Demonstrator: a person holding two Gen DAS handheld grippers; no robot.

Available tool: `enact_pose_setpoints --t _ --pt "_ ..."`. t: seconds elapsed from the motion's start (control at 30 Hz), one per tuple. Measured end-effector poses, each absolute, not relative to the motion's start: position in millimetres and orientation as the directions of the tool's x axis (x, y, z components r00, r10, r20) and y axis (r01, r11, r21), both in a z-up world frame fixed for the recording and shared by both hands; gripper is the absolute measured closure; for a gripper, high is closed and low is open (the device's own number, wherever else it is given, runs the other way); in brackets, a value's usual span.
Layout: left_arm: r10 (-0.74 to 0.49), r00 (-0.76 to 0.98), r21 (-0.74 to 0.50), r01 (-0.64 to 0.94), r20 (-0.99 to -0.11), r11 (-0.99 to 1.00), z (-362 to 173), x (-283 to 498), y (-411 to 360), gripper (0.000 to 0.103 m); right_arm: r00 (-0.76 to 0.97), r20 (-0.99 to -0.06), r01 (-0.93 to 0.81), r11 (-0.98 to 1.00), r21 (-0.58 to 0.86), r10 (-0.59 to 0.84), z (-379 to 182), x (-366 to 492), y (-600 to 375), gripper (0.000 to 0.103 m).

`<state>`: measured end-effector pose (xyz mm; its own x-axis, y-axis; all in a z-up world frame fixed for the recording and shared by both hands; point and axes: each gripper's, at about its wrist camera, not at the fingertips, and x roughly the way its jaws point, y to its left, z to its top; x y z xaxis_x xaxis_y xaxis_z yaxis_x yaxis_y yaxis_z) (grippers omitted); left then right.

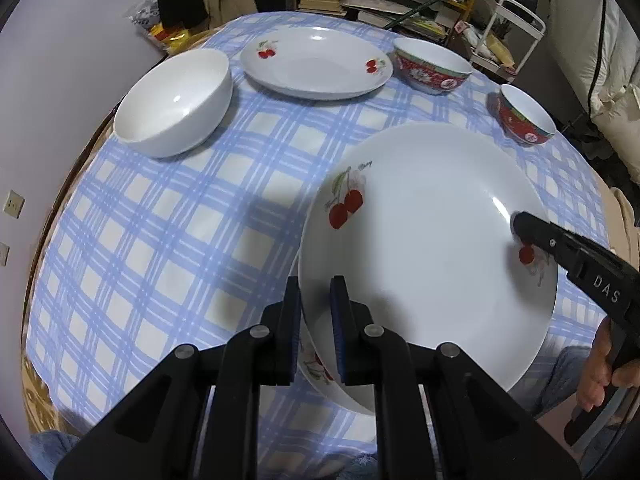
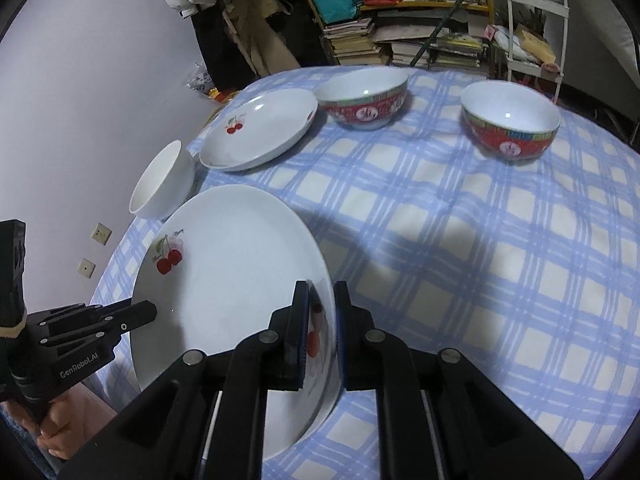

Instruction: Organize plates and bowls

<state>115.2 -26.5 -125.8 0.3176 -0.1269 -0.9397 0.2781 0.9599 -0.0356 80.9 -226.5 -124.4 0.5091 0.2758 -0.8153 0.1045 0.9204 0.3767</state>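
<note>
A white cherry plate (image 1: 428,240) is held tilted above the blue checked tablecloth (image 1: 168,240). My left gripper (image 1: 316,292) is shut on its near left rim. My right gripper (image 2: 320,300) is shut on its right rim, over a cherry print; the plate also shows in the right wrist view (image 2: 232,280). A second cherry plate (image 1: 316,62) lies at the far side. A white bowl (image 1: 176,100) stands at the left. Two red patterned bowls (image 1: 432,66) (image 1: 526,114) stand at the far right.
The round table's edge (image 1: 52,216) runs close on the left, by a lilac wall. Behind the table are shelves of stacked books (image 2: 360,44) and a white metal rack (image 2: 536,32).
</note>
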Motion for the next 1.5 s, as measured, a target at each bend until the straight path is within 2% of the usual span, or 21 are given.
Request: enact_pose_setpoints --t 0.53,0.93,1.5 --pt "-0.02 0.209 0.027 0.216 -0.978 0.976 -177 124 -22 0.087 0.445 -0.863 0.041 0.957 0.288 0.24 -156 79 -201 0.09" --pt "0.019 0.234 0.076 0.237 -0.972 0.968 -175 113 -29 0.086 0.468 -0.868 0.026 0.979 0.203 0.167 -154 75 -195 0.092" --pt "0.015 0.229 0.068 0.224 -0.973 0.972 -173 113 -32 0.085 0.431 -0.887 0.045 0.978 0.205 0.166 -165 79 -193 0.091"
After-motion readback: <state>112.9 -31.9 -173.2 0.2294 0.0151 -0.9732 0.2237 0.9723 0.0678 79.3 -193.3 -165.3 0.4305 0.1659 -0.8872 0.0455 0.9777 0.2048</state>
